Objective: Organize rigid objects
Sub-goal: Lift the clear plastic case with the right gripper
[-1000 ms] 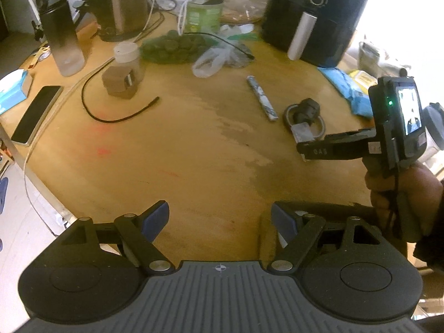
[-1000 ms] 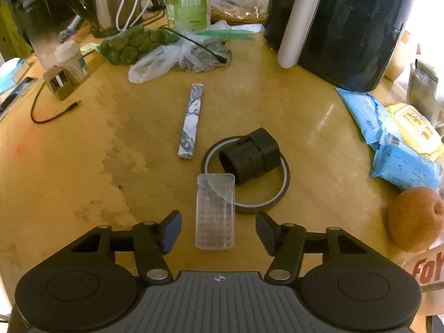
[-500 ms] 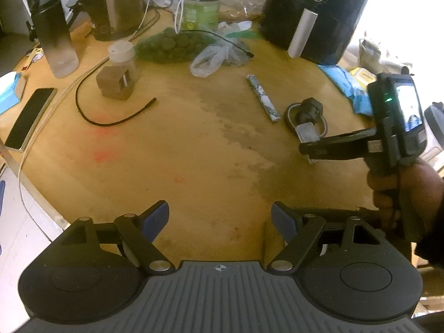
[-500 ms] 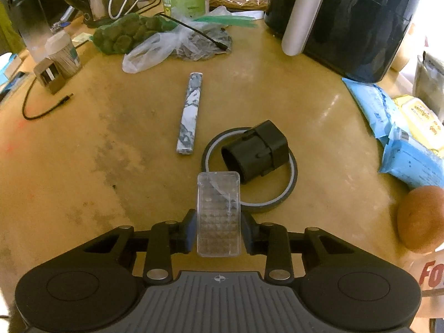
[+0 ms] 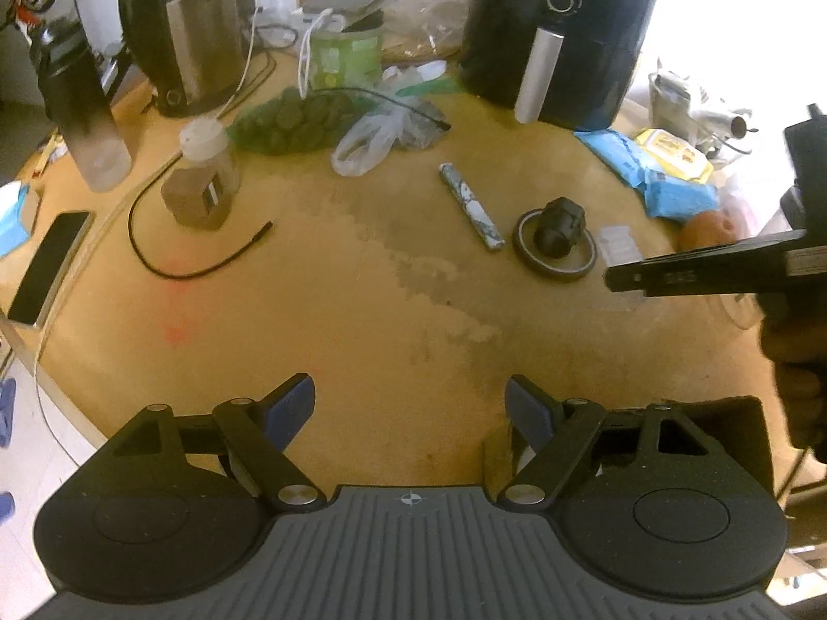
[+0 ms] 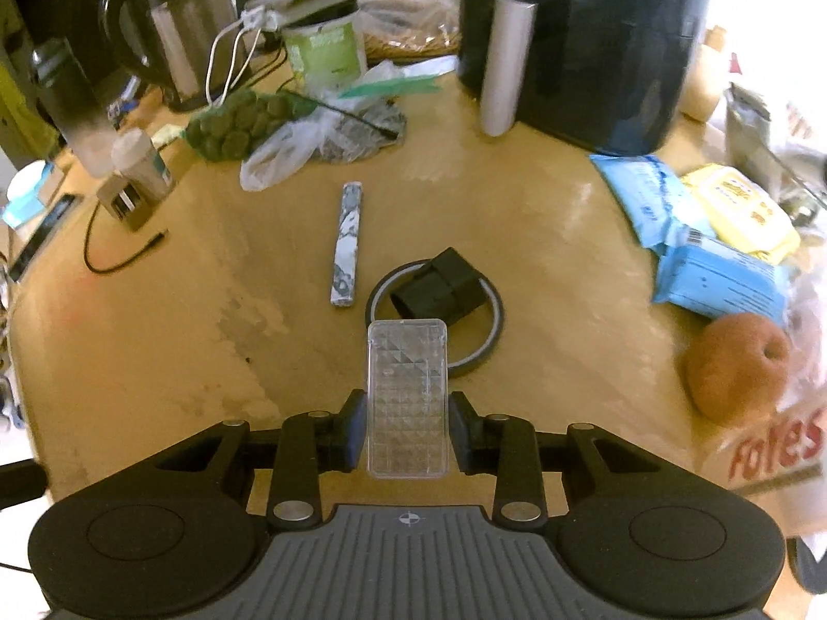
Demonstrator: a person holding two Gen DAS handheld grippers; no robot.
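My right gripper [image 6: 407,429] is shut on a clear faceted plastic box [image 6: 407,392] and holds it lifted just above the wooden table [image 6: 155,341]. Beyond it lie a black adapter [image 6: 444,284] inside a dark tape ring [image 6: 486,341] and a marbled stick [image 6: 346,245]. In the left wrist view the right gripper [image 5: 620,271] comes in from the right with the clear box [image 5: 617,243], beside the tape ring [image 5: 527,253], the adapter [image 5: 558,225] and the stick [image 5: 470,206]. My left gripper [image 5: 411,408] stands open and holds nothing, over the table's near edge.
A black air fryer [image 6: 584,41], a kettle [image 5: 191,26], a bottle [image 5: 77,103] and plastic bags [image 5: 362,139] line the back. Blue wipe packs [image 6: 713,279] and a brown fruit [image 6: 739,367] sit at the right. A phone [image 5: 49,268] and a black cable [image 5: 196,258] lie at the left.
The right jaws closed on the clear box, which lay on the table between them, and raised it. The left gripper stayed open and hardly moved.
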